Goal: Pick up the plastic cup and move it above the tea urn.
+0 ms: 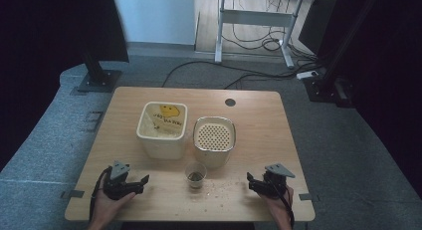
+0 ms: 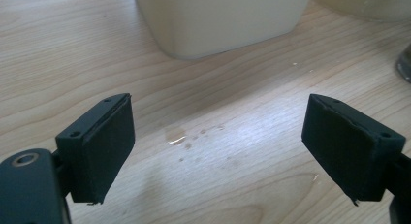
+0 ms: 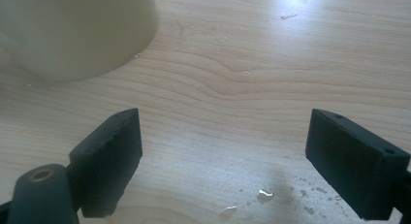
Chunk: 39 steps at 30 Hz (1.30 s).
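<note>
Two cream tubs stand mid-table in the high view: a square one [image 1: 162,129] with a yellow-marked packet inside, and to its right a rounder one [image 1: 214,140] with a perforated insert. In front of them stands a small clear glass [image 1: 195,175] with dark bits in it. My left gripper [image 1: 141,182] rests near the front left edge, open and empty. My right gripper [image 1: 252,182] rests at the front right, open and empty. In the left gripper view, the square tub's base [image 2: 223,20] lies ahead of the left gripper [image 2: 220,151]. The round tub's wall [image 3: 72,30] shows in the right gripper view, beyond the right gripper [image 3: 223,161].
The wooden table [image 1: 124,115] has crumbs and small wet spots [image 1: 219,187] near the glass, also seen as wet spots [image 3: 261,195] between the right jaws. A dark round grommet [image 1: 230,102] sits at the back. A desk frame and cables stand on the floor beyond.
</note>
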Each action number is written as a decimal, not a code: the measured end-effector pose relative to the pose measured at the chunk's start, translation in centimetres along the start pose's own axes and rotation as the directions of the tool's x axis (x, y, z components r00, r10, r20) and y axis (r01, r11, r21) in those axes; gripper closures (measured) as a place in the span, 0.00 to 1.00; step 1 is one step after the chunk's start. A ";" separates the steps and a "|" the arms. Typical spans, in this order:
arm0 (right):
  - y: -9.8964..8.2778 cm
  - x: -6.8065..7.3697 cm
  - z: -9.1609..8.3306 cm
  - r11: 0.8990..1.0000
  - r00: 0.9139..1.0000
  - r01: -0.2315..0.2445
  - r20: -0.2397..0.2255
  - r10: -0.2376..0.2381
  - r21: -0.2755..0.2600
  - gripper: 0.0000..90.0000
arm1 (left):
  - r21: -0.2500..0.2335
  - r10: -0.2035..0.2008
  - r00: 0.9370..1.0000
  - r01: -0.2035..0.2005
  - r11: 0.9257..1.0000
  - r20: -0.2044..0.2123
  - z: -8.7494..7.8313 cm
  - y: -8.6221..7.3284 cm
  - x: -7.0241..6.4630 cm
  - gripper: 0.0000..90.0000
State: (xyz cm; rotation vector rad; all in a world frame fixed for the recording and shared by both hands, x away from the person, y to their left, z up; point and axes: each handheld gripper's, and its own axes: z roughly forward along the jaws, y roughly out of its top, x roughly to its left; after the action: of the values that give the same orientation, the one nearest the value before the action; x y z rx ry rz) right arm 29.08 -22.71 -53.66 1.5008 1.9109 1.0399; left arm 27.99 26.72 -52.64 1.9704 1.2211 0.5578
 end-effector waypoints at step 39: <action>1.9 15.2 3.6 0.980 0.859 0.156 -0.473 -0.197 -0.125 0.23 | 0.077 0.023 0.999 -0.027 0.997 0.047 0.3 -0.5 -0.4 0.15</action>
State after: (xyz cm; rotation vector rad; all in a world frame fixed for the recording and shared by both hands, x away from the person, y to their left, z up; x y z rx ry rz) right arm 28.81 -6.99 -53.08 1.0529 2.2531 1.4923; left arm 27.71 26.37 -53.15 2.0543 1.2078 0.4814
